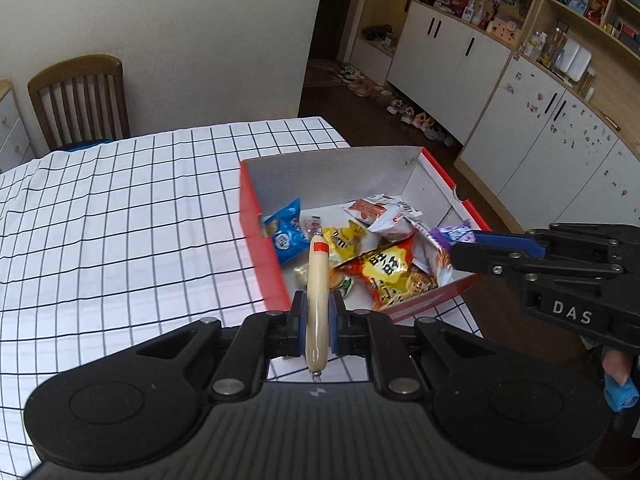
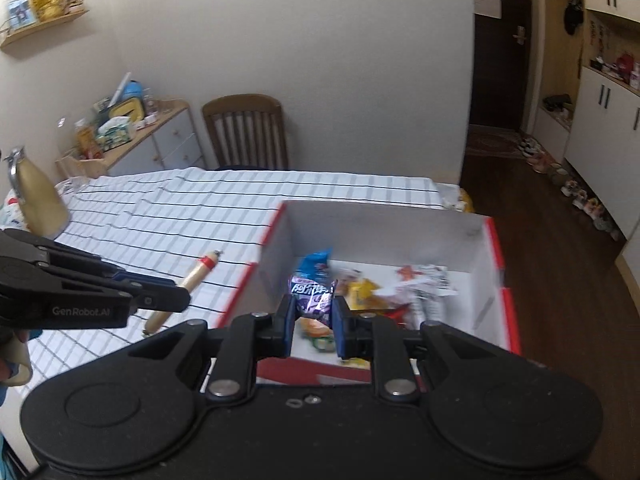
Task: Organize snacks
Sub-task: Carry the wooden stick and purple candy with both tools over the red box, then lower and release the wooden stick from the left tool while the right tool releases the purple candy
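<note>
Risk: your left gripper [image 1: 318, 316] pinches the sausage [image 1: 317, 300] at its middle, your right gripper [image 2: 313, 322] clamps the purple packet [image 2: 312, 295] over the red box [image 1: 260, 240], at 1 o'clock from the sausage, so either could slip out.

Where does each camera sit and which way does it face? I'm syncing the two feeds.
Left wrist: on the left hand-held gripper, looking along its fingers over the sausage to the red box; the right hand-held gripper enters from the right.
Right wrist: on the right hand-held gripper, which grips a purple packet above the box; the left hand-held gripper shows at left.
Shared: box, checked tablecloth, chair.
</note>
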The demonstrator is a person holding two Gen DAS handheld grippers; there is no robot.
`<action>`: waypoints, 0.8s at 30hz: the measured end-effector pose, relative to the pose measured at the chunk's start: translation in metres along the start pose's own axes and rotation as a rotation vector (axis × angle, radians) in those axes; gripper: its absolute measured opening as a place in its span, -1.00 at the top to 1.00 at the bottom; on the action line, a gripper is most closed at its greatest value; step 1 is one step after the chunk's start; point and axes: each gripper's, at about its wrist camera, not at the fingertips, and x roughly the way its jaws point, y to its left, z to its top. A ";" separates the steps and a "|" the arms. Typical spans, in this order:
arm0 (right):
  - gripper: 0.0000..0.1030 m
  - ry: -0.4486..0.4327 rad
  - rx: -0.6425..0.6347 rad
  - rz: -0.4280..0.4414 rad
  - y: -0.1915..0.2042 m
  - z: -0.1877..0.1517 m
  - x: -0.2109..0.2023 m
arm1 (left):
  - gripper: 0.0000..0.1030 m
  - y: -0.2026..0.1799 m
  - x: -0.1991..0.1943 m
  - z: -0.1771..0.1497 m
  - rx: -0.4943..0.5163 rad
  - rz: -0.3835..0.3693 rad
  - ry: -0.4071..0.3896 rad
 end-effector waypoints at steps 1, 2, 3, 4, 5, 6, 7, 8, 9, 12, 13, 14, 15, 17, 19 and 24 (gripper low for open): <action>0.65 0.003 0.006 -0.007 -0.006 -0.001 0.001 | 0.80 -0.003 0.004 0.002 0.003 0.002 0.002; 0.65 0.005 0.011 -0.014 -0.011 -0.001 0.002 | 0.80 -0.006 0.009 0.004 0.004 0.005 0.006; 0.65 0.007 0.014 -0.025 -0.017 -0.002 0.003 | 0.80 -0.009 0.014 0.006 0.004 0.008 0.009; 0.65 0.010 0.018 -0.035 -0.022 -0.003 0.006 | 0.80 -0.012 0.019 0.008 0.005 0.010 0.013; 0.65 0.014 0.024 -0.042 -0.027 -0.003 0.008 | 0.80 -0.014 0.024 0.010 0.005 0.013 0.016; 0.65 0.020 0.030 -0.048 -0.033 -0.004 0.010 | 0.80 -0.016 0.029 0.012 0.004 0.016 0.021; 0.65 0.024 0.036 -0.058 -0.039 -0.005 0.012 | 0.80 -0.019 0.034 0.014 0.003 0.017 0.028; 0.65 0.029 0.041 -0.070 -0.043 -0.006 0.015 | 0.80 -0.021 0.039 0.015 0.003 0.019 0.034; 0.65 0.036 0.046 -0.077 -0.049 -0.007 0.018 | 0.80 -0.023 0.045 0.017 0.005 0.024 0.038; 0.65 0.057 0.061 -0.093 -0.062 -0.010 0.026 | 0.80 -0.029 0.061 0.024 0.019 0.043 0.049; 0.65 0.064 0.061 -0.100 -0.065 -0.011 0.029 | 0.80 -0.029 0.067 0.027 0.022 0.048 0.052; 0.65 0.069 0.063 -0.106 -0.068 -0.012 0.032 | 0.80 -0.030 0.072 0.030 0.025 0.053 0.054; 0.65 0.074 0.065 -0.110 -0.070 -0.013 0.035 | 0.80 -0.030 0.078 0.033 0.027 0.059 0.056; 0.65 0.085 0.063 -0.115 -0.076 -0.014 0.040 | 0.80 -0.031 0.089 0.040 0.029 0.065 0.061; 0.65 0.104 0.061 -0.112 -0.079 -0.015 0.044 | 0.80 -0.033 0.100 0.046 0.033 0.066 0.066; 0.65 0.120 0.052 -0.103 -0.080 -0.014 0.050 | 0.80 -0.036 0.128 0.059 0.062 0.092 0.086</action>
